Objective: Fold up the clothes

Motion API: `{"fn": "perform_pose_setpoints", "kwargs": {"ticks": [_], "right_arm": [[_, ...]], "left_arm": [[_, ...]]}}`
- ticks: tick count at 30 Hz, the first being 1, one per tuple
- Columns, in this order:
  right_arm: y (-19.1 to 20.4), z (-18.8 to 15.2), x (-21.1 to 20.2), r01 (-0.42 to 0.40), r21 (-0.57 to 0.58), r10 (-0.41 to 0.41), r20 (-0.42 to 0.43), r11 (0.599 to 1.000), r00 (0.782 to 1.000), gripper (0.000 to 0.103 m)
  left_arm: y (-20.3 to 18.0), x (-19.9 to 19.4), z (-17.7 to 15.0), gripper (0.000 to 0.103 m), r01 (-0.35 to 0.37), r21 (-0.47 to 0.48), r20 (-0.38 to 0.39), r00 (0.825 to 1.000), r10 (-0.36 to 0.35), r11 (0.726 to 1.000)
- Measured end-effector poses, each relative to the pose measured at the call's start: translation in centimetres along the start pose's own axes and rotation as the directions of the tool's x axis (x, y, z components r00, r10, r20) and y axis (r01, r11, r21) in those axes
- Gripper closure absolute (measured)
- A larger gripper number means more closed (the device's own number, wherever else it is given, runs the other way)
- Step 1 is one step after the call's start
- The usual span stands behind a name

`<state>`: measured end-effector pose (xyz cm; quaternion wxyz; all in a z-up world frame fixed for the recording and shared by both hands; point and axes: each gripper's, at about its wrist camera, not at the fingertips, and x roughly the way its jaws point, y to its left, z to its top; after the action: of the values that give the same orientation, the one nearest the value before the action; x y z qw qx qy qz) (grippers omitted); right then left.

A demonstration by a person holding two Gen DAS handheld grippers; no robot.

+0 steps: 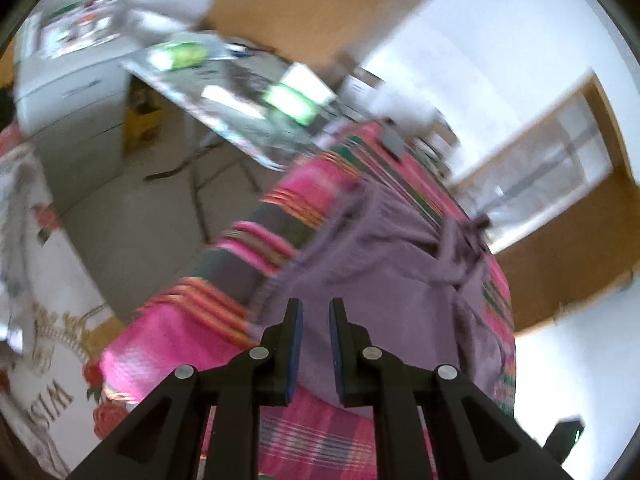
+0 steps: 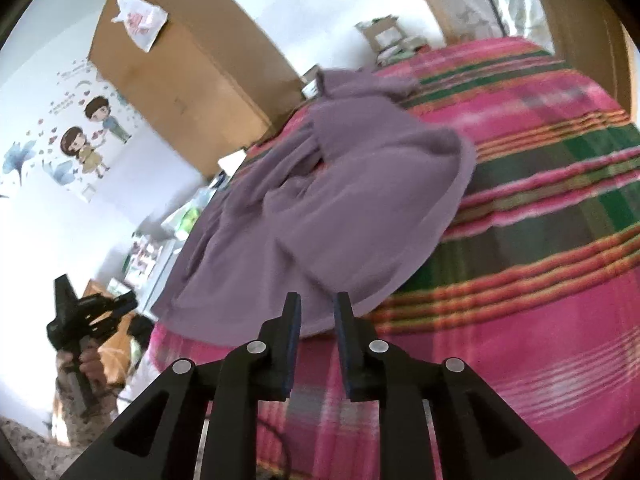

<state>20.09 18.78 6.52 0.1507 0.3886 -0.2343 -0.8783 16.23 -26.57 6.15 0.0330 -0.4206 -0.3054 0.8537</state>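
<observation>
A purple garment (image 1: 384, 280) is shown lying on a bed covered by a pink, green and orange striped blanket (image 1: 168, 344). In the left wrist view the left gripper (image 1: 316, 312) is seen with its jaws slightly parted and nothing between the pads; purple cloth is visible through the gap, lying beyond and beneath the tips, and contact cannot be told. From this claw the garment extends toward 12 to 1 o'clock, its long axis running from the fingertips up toward a bunched, knotted portion at about 1 o'clock. The frame is blurred, so finer folds cannot be resolved.

In the right wrist view the right gripper (image 2: 318, 312) is likewise shown narrowly open and empty, its tips set just over the near hem of the garment (image 2: 320, 200). From here the cloth is spread toward 11 to 12 o'clock, with a rounded fold (image 2: 452, 160) hanging over at about 1 o'clock and the far end rumpled at 12 o'clock. The left gripper is also seen here at 8 o'clock, held in a hand (image 2: 90, 364), well apart from the cloth.

Neither claw is judged to be holding the garment. The near hem is judged to lie closest to the right gripper, directly ahead of its fingertips, so a further fold would probably be begun there, along the axis running away toward 12 o'clock. A table (image 1: 224, 92) of blurred items is seen beyond the bed at 11 o'clock in the left view.
</observation>
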Motion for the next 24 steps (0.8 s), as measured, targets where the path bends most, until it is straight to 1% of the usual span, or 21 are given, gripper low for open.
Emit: {"fn": "perform_pose_setpoints", "kwargs": {"ticks": [1, 3, 7, 9, 10, 12, 14, 17, 19, 20, 24], "right_arm": [[-0.3, 0.3, -0.2, 0.011, 0.001, -0.011, 0.012, 1.0, 1.0, 0.084], [-0.8, 1.0, -0.1, 0.028, 0.004, -0.028, 0.03, 1.0, 0.999, 0.084], [-1.9, 2.6, 0.6, 0.093, -0.016, -0.092, 0.05, 0.996, 0.994, 0.084], [-2.7, 3.7, 1.0, 0.119, -0.021, -0.118, 0.055, 0.993, 0.991, 0.083], [-3.1, 4.2, 1.2, 0.132, -0.021, -0.13, 0.061, 0.991, 0.99, 0.08], [-3.8, 5.3, 1.5, 0.151, -0.023, -0.149, 0.074, 0.988, 0.986, 0.079], [-4.5, 6.5, 1.8, 0.169, -0.025, -0.166, 0.088, 0.985, 0.982, 0.075], [-5.6, 8.0, 2.4, 0.189, -0.027, -0.185, 0.102, 0.982, 0.977, 0.072], [-6.3, 8.8, 3.1, 0.187, -0.029, -0.183, 0.094, 0.982, 0.978, 0.071], [-6.6, 9.2, 3.5, 0.188, -0.033, -0.185, 0.088, 0.982, 0.979, 0.071], [-7.4, 10.3, 5.0, 0.17, -0.061, -0.167, 0.054, 0.984, 0.985, 0.071]], "left_arm": [[-1.0, 0.6, -0.2, 0.089, 0.015, 0.035, -0.016, 1.0, -0.015, 0.999], [-2.9, 2.3, -0.8, 0.086, 0.038, 0.099, -0.076, 0.997, -0.03, 0.994], [-6.6, 6.3, -2.4, 0.086, 0.088, 0.195, -0.199, 0.979, -0.048, 0.977], [-8.1, 7.8, -3.3, 0.086, 0.098, 0.233, -0.238, 0.97, -0.041, 0.967], [-8.8, 8.3, -3.7, 0.086, 0.107, 0.253, -0.251, 0.967, -0.041, 0.962], [-10.4, 9.3, -4.3, 0.086, 0.132, 0.297, -0.281, 0.959, -0.045, 0.946], [-11.9, 10.4, -4.9, 0.085, 0.156, 0.337, -0.316, 0.948, -0.044, 0.929], [-13.6, 12.2, -5.9, 0.085, 0.185, 0.354, -0.368, 0.929, -0.045, 0.917], [-14.7, 13.5, -6.6, 0.084, 0.209, 0.365, -0.407, 0.912, -0.047, 0.907], [-15.1, 14.1, -6.8, 0.084, 0.213, 0.364, -0.421, 0.906, -0.044, 0.907], [-16.1, 15.1, -7.1, 0.084, 0.232, 0.357, -0.435, 0.899, -0.058, 0.905]]}}
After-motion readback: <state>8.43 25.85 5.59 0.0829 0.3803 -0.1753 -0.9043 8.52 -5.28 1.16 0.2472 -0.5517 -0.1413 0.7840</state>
